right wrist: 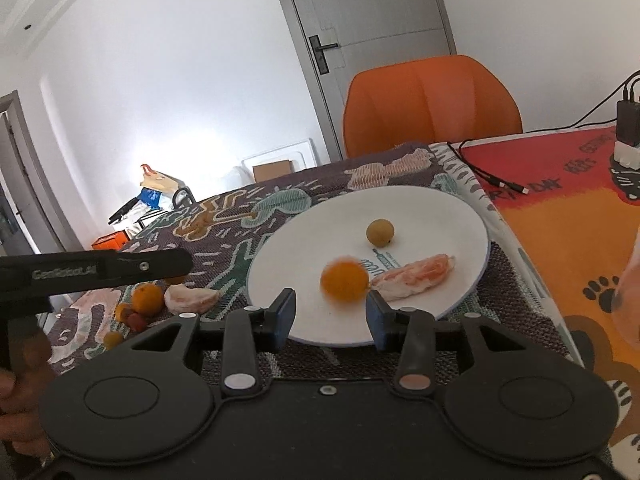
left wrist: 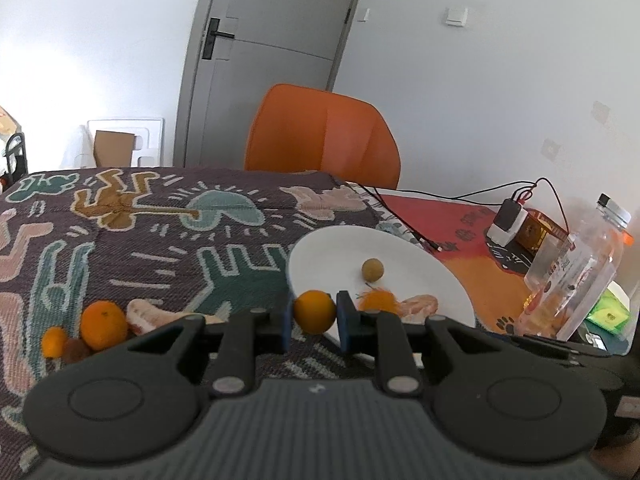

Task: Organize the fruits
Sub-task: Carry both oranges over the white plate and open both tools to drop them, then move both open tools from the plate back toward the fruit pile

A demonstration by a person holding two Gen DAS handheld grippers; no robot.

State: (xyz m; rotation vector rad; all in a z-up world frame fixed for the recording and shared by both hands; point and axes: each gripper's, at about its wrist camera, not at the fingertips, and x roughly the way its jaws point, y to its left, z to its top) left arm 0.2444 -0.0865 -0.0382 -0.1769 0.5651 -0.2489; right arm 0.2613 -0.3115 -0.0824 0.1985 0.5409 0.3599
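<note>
The left gripper (left wrist: 313,322) was clamped on a small round orange citrus fruit (left wrist: 314,311), its blue pads pressed to both sides, held just at the near rim of the round white plate (left wrist: 320,248). The right gripper (right wrist: 329,316) stood released, jaws wide apart, with a blurred orange fruit (right wrist: 345,281) lying on the plate just beyond them; whether a pad touched it could not be told. In the right wrist view, grey lettering on the left gripper's black arm (right wrist: 96,270) was too soft to read with certainty.

On the plate also lay a peeled pink citrus segment (right wrist: 414,275) and a small round tan fruit (right wrist: 380,232). Off the plate, on the patterned woven cloth (left wrist: 160,240) covering the counter, sat another orange fruit (left wrist: 103,325), a second peeled segment (left wrist: 150,315) and several smaller fruits, partly hidden by the gripper body. A clear plastic bottle (left wrist: 576,276) bore an unreadable label. Farther off stood an orange chair (left wrist: 324,140) and a grey door (left wrist: 272,48).
</note>
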